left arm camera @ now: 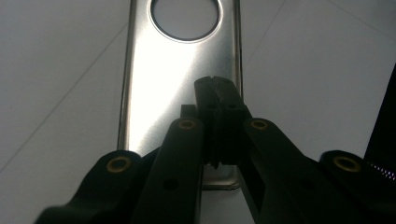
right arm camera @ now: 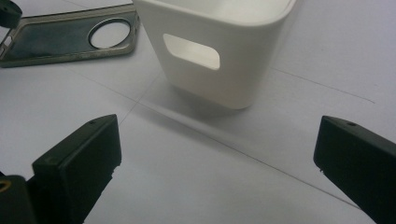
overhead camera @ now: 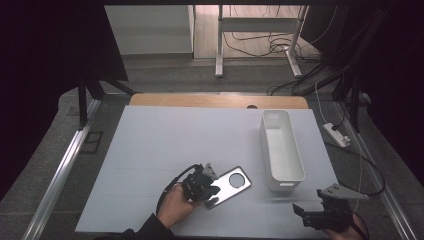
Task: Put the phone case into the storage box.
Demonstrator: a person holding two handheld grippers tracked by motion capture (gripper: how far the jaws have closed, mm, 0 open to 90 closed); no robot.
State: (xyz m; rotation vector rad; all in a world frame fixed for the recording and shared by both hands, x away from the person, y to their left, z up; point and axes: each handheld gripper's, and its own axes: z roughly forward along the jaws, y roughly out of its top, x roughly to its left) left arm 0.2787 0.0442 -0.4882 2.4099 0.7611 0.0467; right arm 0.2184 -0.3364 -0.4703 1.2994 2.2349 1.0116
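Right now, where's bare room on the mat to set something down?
Free: the whole left and far half of the white mat, left of the bin. Crowded: the near strip, where the left gripper grips the metal plate, and the right gripper by the bin's near end.

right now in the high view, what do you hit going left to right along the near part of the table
left hand-held gripper → metal plate → white bin → right hand-held gripper

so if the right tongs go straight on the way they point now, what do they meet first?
Probably the white bin: the right tongs, jaws wide open, face its near end wall with the handle cutout, with bare white table in between. The gap's depth is hard to judge.
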